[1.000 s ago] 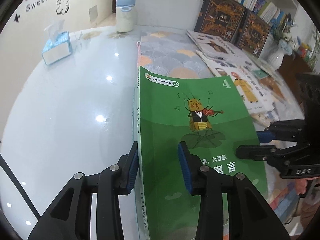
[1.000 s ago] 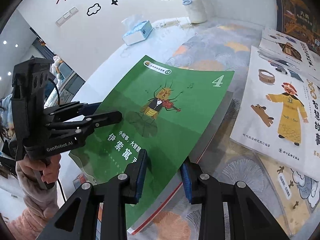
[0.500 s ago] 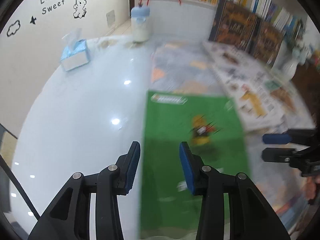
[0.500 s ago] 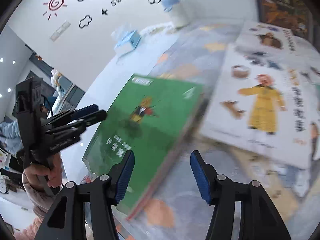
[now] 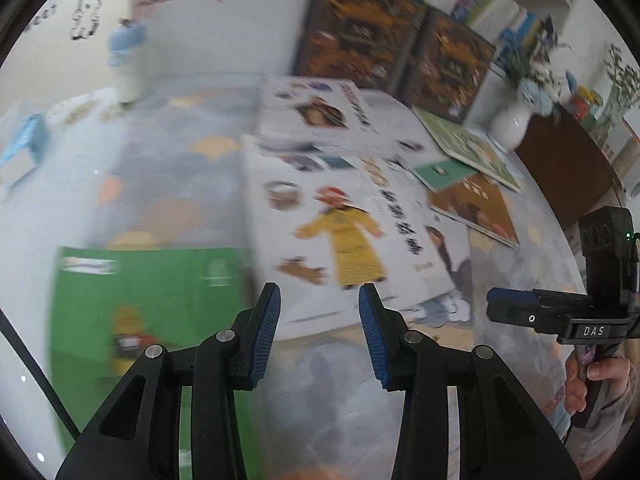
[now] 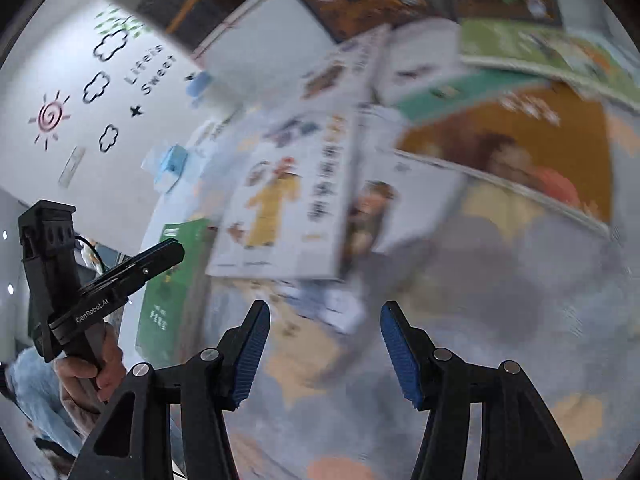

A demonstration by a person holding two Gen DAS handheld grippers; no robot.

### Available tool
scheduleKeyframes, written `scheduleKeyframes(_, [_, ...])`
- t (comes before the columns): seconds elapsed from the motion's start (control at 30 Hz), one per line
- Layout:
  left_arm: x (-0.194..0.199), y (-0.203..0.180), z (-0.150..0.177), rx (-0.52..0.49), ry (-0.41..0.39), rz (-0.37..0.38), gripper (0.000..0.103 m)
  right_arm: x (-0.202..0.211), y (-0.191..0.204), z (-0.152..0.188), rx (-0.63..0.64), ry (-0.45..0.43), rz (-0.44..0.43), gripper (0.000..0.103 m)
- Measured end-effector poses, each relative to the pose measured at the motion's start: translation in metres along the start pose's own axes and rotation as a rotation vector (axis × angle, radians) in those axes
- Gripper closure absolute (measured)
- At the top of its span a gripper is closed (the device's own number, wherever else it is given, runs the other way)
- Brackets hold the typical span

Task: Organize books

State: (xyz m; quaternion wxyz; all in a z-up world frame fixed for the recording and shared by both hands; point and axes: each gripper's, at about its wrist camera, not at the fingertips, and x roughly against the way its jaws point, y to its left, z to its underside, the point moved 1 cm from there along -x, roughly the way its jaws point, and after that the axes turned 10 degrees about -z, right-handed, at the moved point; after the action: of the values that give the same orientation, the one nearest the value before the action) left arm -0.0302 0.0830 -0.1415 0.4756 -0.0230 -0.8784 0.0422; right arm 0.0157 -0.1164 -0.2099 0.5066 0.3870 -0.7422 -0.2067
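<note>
Between books: the next pick-up

The green book point(image 5: 148, 300) lies flat on the table point(image 5: 72, 216), just left of the yellow-robed picture book point(image 5: 340, 240). Left gripper point(image 5: 319, 332) and right gripper point(image 6: 324, 350) both gape empty; next, close on that picture book's near edge.

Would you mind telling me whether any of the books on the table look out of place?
Yes: several books lie scattered and overlapping at odd angles. The white book covers others, a brown book sits skewed beside it, and the green book lies apart at the left.
</note>
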Motion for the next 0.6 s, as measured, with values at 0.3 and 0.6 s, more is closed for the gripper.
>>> scheduleKeyframes(0.3, [-0.051,0.010,-0.030,0.119,0.082,-0.147,0.065,0.002,-0.044,-0.006,-0.093,0.002,-0.068,0.047])
scheduleKeyframes(0.6, [-0.054,-0.011,-0.021,0.015,0.102,-0.081,0.064,-0.023,-0.036,-0.031,-0.070,-0.039,-0.205,0.009])
